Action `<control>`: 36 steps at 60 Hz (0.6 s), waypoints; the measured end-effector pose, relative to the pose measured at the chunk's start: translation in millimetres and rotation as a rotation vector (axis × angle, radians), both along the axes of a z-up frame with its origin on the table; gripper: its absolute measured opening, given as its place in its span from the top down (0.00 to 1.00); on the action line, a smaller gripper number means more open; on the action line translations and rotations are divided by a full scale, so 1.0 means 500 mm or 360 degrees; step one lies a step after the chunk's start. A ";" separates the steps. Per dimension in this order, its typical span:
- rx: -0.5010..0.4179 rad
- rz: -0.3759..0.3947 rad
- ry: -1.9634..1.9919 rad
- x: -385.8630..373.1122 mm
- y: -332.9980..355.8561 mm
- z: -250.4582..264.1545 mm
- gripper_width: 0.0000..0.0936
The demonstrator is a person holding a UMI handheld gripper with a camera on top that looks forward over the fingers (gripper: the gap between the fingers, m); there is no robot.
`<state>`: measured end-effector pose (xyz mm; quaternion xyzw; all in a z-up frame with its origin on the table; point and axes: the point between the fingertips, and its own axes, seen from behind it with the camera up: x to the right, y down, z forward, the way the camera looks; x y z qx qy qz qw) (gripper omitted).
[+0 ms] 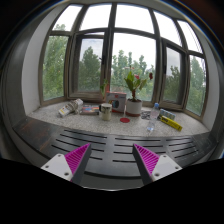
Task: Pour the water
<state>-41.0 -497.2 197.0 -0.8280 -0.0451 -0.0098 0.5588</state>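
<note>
My gripper (112, 160) is open and empty, its two magenta-padded fingers (72, 158) spread wide over a dark slatted surface (112, 150). Well beyond them, on the stone windowsill (60, 124), stands a clear plastic water bottle (154, 117) to the right. A small grey cup (106, 111) stands near the middle of the sill. A potted plant in a white pot (133, 103) stands between them, further back.
A white mug (119, 100) and small boxes (72, 107) lie on the left part of the sill. A yellow object (171, 123) lies at the right end. Large bay windows (112, 60) with trees outside rise behind the sill.
</note>
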 end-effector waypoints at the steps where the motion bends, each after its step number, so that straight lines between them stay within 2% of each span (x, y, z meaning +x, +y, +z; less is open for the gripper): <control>1: -0.0008 -0.0013 -0.0005 0.006 -0.001 -0.004 0.09; 9: -0.0079 -0.0106 -0.0053 0.097 0.014 -0.062 0.09; 16: -0.0111 -0.0187 -0.0095 0.242 0.087 -0.151 0.09; 26: -0.0033 -0.0248 -0.0117 0.406 0.219 -0.207 0.09; 36: 0.0072 -0.0254 -0.0069 0.522 0.436 -0.208 0.09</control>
